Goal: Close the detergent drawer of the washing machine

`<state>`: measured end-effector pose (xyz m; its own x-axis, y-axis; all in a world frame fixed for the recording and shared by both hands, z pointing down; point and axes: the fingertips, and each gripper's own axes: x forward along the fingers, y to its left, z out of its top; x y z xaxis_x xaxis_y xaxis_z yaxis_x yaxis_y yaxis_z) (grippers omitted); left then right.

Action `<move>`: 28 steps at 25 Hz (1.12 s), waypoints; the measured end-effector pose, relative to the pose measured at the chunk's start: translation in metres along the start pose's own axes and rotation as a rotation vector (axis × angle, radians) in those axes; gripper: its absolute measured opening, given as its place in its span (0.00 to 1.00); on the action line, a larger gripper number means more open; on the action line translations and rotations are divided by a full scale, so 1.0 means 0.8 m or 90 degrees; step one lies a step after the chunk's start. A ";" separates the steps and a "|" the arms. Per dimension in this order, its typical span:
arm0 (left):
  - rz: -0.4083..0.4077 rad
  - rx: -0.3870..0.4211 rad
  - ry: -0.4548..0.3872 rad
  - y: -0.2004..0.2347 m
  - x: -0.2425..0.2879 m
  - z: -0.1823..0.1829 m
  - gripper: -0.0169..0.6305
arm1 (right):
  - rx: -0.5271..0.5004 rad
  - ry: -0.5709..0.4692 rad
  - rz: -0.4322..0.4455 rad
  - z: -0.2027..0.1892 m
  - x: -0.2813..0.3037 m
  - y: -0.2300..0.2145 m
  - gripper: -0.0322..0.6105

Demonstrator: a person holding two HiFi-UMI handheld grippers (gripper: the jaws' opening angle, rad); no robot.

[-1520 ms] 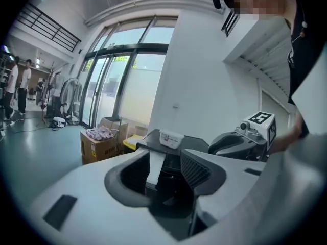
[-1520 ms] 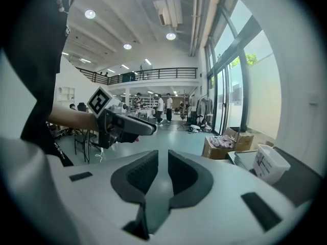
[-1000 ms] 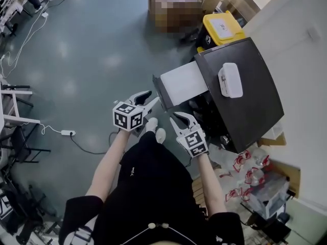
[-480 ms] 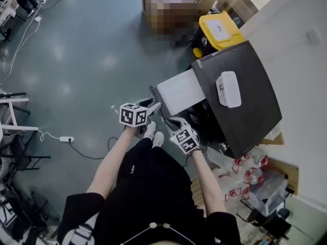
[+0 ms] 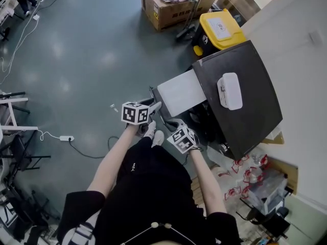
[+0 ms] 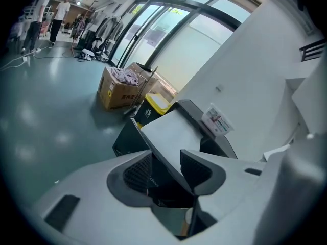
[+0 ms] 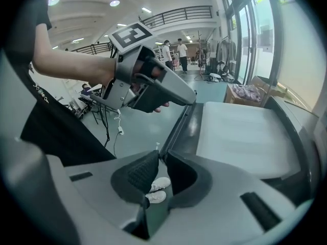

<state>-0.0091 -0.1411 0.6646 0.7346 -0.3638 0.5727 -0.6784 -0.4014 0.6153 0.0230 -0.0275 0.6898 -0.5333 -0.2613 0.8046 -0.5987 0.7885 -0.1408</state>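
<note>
The washing machine [image 5: 245, 106] has a black top, and its drawer [image 5: 181, 92], white on top with a dark front panel [image 5: 157, 102], stands pulled out toward me. My left gripper [image 5: 153, 106] is at that panel. In the left gripper view the panel's edge [image 6: 153, 147] runs between the wide-set jaws of the left gripper [image 6: 168, 172], and its left pad [image 6: 137, 173] stands clear of it. My right gripper [image 5: 171, 124] sits at the panel's near corner. Its jaws [image 7: 161, 162] are closing to a narrow slit, and I see nothing between the pads.
A white box [image 5: 229, 91] lies on the machine's top. Beyond the machine stand a yellow-lidded bin [image 5: 219, 29] and a cardboard box [image 5: 171, 1]. A power strip with its cable [image 5: 66, 138] lies on the floor at left. Packaged bottles [image 5: 250, 173] are piled at right.
Both grippers have sunk and drawn in toward the drawer's dark front panel. The right gripper's jaws have narrowed.
</note>
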 end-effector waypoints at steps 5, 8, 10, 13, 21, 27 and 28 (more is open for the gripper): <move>0.004 -0.006 0.004 0.002 -0.002 -0.002 0.29 | 0.012 -0.001 0.001 0.000 -0.001 0.003 0.12; 0.001 -0.007 0.004 0.001 -0.003 0.000 0.29 | 0.028 -0.005 -0.007 0.002 -0.004 0.002 0.11; -0.003 -0.006 0.003 -0.002 -0.003 0.002 0.29 | 0.032 -0.011 -0.003 0.005 -0.009 0.002 0.11; -0.013 -0.003 -0.003 -0.009 -0.006 0.008 0.29 | 0.030 -0.021 -0.003 0.011 -0.020 0.001 0.11; -0.037 0.007 0.000 -0.022 -0.006 0.013 0.29 | 0.058 -0.048 -0.011 0.013 -0.040 -0.003 0.11; -0.057 0.011 0.006 -0.034 0.001 0.019 0.29 | 0.095 -0.057 -0.032 0.012 -0.056 -0.016 0.10; -0.059 0.016 0.010 -0.036 0.005 0.018 0.29 | 0.101 -0.057 -0.038 0.010 -0.059 -0.020 0.10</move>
<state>0.0132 -0.1434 0.6412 0.7935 -0.3116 0.5227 -0.6076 -0.4541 0.6517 0.0527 -0.0323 0.6496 -0.5407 -0.3594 0.7606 -0.7136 0.6747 -0.1885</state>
